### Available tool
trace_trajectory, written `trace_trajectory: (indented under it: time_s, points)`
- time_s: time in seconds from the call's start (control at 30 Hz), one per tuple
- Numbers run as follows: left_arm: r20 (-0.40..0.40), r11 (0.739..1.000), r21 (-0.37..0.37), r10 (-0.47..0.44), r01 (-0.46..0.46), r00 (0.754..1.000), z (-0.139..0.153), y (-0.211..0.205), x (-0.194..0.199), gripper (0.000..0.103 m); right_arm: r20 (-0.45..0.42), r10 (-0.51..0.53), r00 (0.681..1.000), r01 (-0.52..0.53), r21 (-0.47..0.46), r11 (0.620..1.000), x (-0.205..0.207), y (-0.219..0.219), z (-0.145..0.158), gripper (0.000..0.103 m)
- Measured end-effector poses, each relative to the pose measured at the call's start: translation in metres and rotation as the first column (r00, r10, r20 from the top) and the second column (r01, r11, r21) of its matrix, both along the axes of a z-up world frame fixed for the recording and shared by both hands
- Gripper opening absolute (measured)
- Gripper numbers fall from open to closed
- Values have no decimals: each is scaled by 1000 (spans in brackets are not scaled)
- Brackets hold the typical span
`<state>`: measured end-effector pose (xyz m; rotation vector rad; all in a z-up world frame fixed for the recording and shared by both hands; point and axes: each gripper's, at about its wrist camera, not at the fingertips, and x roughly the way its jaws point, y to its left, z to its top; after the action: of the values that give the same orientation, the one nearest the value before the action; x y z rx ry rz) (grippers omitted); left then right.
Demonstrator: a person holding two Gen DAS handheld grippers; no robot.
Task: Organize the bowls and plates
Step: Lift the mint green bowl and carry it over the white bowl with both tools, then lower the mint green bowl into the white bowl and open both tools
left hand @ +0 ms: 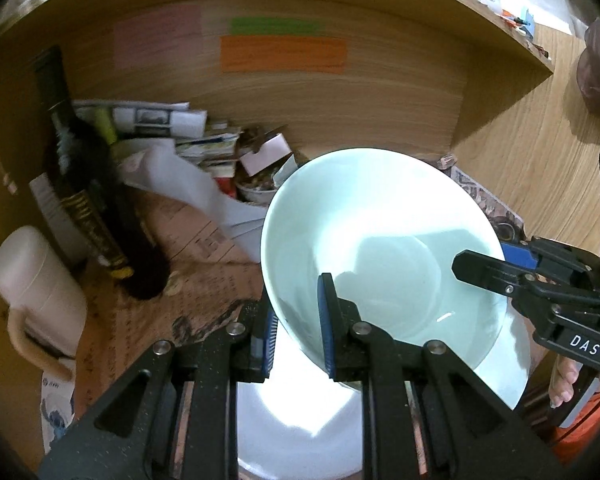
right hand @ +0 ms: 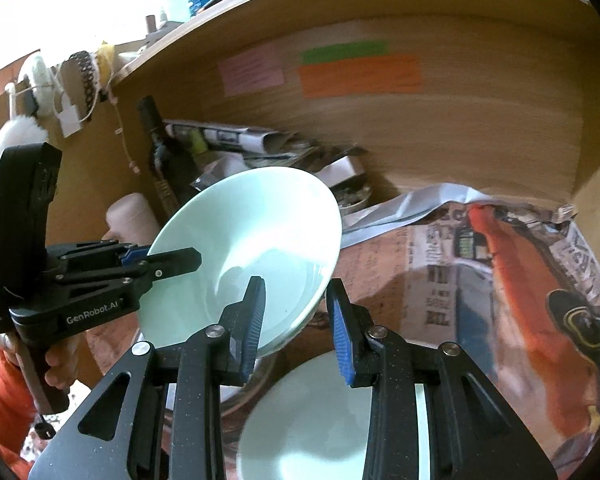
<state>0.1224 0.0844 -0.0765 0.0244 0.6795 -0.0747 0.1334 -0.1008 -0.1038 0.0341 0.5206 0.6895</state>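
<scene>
1. "GenRobot.AI" is printed on the left tongs (right hand: 172, 258), "DAS" on the right tongs (left hand: 480, 268).
2. Both tongs are clenched on the pale green bowl (left hand: 380, 248), pinching opposite sides of its rim; it hangs tilted above a white plate (right hand: 312, 420).
3. A hand (right hand: 60, 368) with an orange sleeve grips the left handle.
4. The counter (right hand: 460, 280) is covered in newspaper; a dark bottle (left hand: 84, 184) leans at the left, and pink, green and orange notes (left hand: 284, 54) are stuck on the wooden back wall.
</scene>
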Motion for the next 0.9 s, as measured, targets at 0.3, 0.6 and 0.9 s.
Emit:
trace_trajectory:
  time_s: [0.3,0.6,0.9]
  points:
    - [-18,999,0,47,-47,999,-12,20,-26,18,-45,62,997,-62,0,998,-9,21,-16,29]
    - [-53,996,-24,84,-85,995,-30,38,-40,18,-89,102,991,-104,-21,994,-11,40,-32,29]
    - [-62,997,27,80,-79,995,-45,36,-47,19,-120,114,986,-120,-45,992,-12,48,-43,29]
